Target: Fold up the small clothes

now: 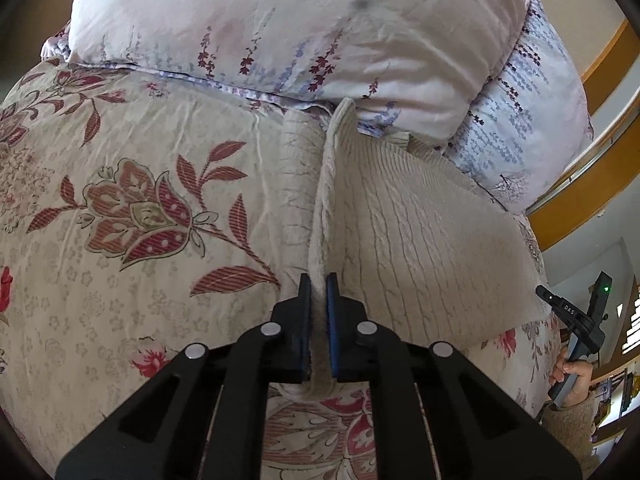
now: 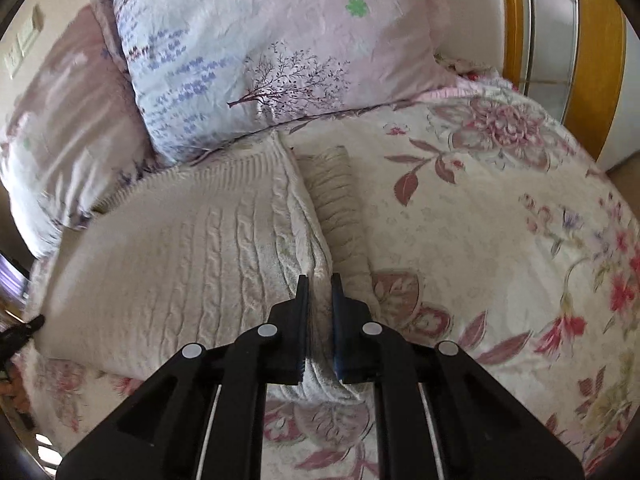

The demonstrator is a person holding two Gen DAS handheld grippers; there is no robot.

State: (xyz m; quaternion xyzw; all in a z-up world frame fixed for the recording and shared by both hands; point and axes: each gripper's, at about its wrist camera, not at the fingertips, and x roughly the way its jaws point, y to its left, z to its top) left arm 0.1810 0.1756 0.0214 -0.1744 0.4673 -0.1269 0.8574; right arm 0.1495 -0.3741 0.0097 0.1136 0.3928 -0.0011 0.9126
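Left gripper (image 1: 319,292): jaws nearly shut, pinching a raised edge fold of the cream cable-knit sweater (image 1: 420,232); knit fills the narrow gap between the blue pads. Right gripper (image 2: 320,292): same, jaws closed down on a bunched edge of the same sweater (image 2: 180,248), fabric visible between the pads.

The sweater lies on the bed, spread flat between the two grips, ribbed hem toward the pillows. A sleeve (image 1: 298,184) runs alongside the pinched fold in the left view; in the right view a ribbed sleeve (image 2: 336,204) lies just beside the body.

Surface: a bedspread (image 1: 120,280) with a cream ground, red-pink flowers and leaves, lightly wrinkled. At the head, a pale pink pillow (image 1: 280,28) with purple sprigs and a green clover mark, touching the sweater's far edge. A second pillow (image 2: 52,128), mauve, sits left of it in the right view. An orange wooden bed frame (image 1: 592,200) curves at the right; a wall switch plate (image 2: 24,44) is at far left in the right view.

Hidden or unclear: the sweater's near edge is cut off behind both gripper bodies. The person's hand (image 1: 572,376) and knit cuff show only at the left view's right edge, holding the other gripper's handle. Room clutter beyond is too small to read. The fisheye bends all the edges.
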